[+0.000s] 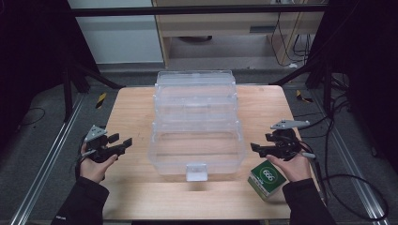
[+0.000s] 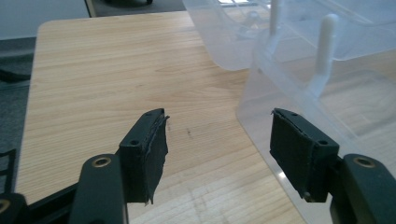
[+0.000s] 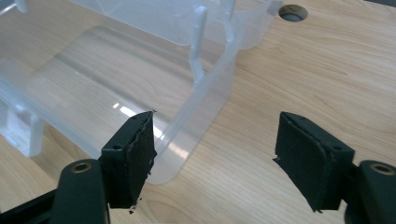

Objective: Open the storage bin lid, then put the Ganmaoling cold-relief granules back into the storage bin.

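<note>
left gripper (image 1: pixel 123 139) jaws wide, empty | right gripper (image 1: pixel 256 148) likewise, both flanking clear plastic tiered storage box (image 1: pixel 196 123) mid-table | progress judged: box opened out, trays stepped, apparently released; filling or closing remains | long axis runs away from person, white latch (image 1: pixel 196 171) facing them

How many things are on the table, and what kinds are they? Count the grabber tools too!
Clear plastic tiered box: 1
Green and white small box: 1
Black grippers, the left gripper and the right gripper, both open and holding nothing: 2
Total: 4
</note>
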A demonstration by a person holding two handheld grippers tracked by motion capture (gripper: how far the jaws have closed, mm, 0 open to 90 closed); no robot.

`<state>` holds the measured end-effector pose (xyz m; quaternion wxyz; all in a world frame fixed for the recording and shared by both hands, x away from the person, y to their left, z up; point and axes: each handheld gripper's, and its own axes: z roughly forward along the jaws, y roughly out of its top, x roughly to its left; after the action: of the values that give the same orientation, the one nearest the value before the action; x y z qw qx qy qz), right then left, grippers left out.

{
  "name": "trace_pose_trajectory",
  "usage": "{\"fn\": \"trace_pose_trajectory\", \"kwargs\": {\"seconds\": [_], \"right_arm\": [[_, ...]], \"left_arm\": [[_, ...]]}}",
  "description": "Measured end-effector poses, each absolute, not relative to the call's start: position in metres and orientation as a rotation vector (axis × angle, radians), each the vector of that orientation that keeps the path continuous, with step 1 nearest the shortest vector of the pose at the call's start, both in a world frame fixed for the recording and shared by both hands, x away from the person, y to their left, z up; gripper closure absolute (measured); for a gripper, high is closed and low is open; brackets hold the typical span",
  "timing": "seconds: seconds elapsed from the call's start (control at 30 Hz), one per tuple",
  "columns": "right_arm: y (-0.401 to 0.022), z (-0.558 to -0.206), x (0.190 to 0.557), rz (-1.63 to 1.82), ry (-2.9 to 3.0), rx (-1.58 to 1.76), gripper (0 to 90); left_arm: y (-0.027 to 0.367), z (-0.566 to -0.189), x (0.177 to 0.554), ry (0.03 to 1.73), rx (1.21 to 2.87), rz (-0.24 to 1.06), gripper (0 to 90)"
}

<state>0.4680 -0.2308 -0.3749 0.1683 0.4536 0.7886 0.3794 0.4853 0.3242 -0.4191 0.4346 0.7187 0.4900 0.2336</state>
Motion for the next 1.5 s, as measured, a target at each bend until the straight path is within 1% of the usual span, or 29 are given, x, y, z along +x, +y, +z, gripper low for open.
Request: {"fn": "trace_pose_trajectory", "kwargs": {"seconds": [0.23,0.63,0.93,1.2,1.5], "right_arm": [[-0.234,-0.370,0.463,1.017,2.256,1.284,21.4],[-0.231,-0.369,0.450,0.865,2.374,1.296,18.3],[-0.228,-0.367,0.444,0.718,2.445,1.318,13.6],[-0.220,-0.370,0.436,0.615,2.506,1.320,10.9],[-0.216,-0.380,0.437,0.538,2.570,1.324,7.4]], "left_arm": [[0.330,-0.422,0.488,1.247,1.799,0.589,34.0],[0.339,-0.430,0.491,1.292,1.816,0.600,33.0],[0.342,-0.435,0.493,1.318,1.836,0.609,32.3],[0.340,-0.438,0.494,1.323,1.850,0.600,31.9],[0.341,-0.440,0.494,1.328,1.854,0.593,31.4]]}}
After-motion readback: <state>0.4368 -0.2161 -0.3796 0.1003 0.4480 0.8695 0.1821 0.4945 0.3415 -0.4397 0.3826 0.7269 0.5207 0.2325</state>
